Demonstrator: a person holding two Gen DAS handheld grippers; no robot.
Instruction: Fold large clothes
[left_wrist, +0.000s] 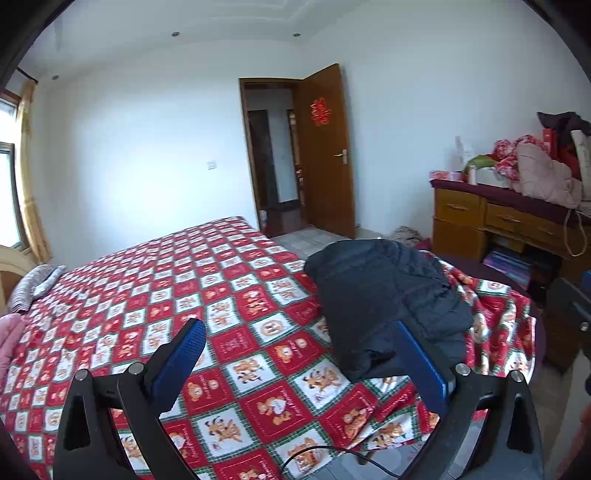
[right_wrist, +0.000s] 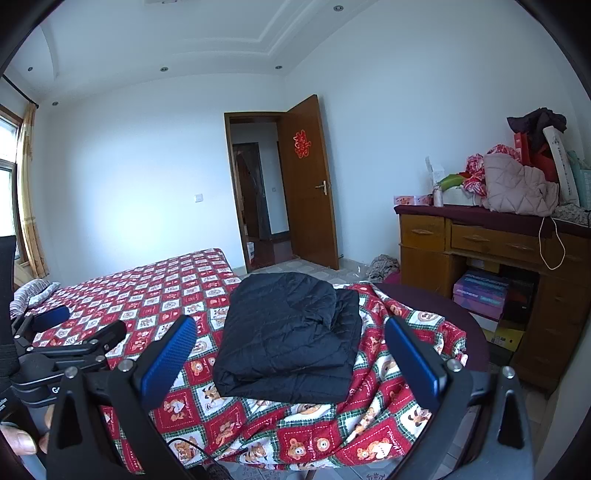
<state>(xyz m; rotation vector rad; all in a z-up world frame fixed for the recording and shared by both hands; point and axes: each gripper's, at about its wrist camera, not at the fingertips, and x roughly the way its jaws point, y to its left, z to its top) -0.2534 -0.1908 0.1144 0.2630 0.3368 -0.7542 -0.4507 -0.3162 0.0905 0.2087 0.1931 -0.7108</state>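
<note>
Inspecting from the remote station, I find the dark quilted jacket lying already folded into a compact rectangular stack on the bed, near the corner of its red patterned cover, where the cover drapes toward the floor. My right tongs stand apart with nothing between them, held back from the near edge of the stack and framing it. My left tongs are likewise apart and empty, off to the left of the jacket, their right finger overlapping its edge in view; I cannot tell whether it touches. I judge the folding of this garment to be essentially complete, with both tongs clear of the cloth. The next move, as I assess it, calls for either a final squaring of the stack or shifting it aside. A pink garment sits on the wooden counter across the room.
</note>
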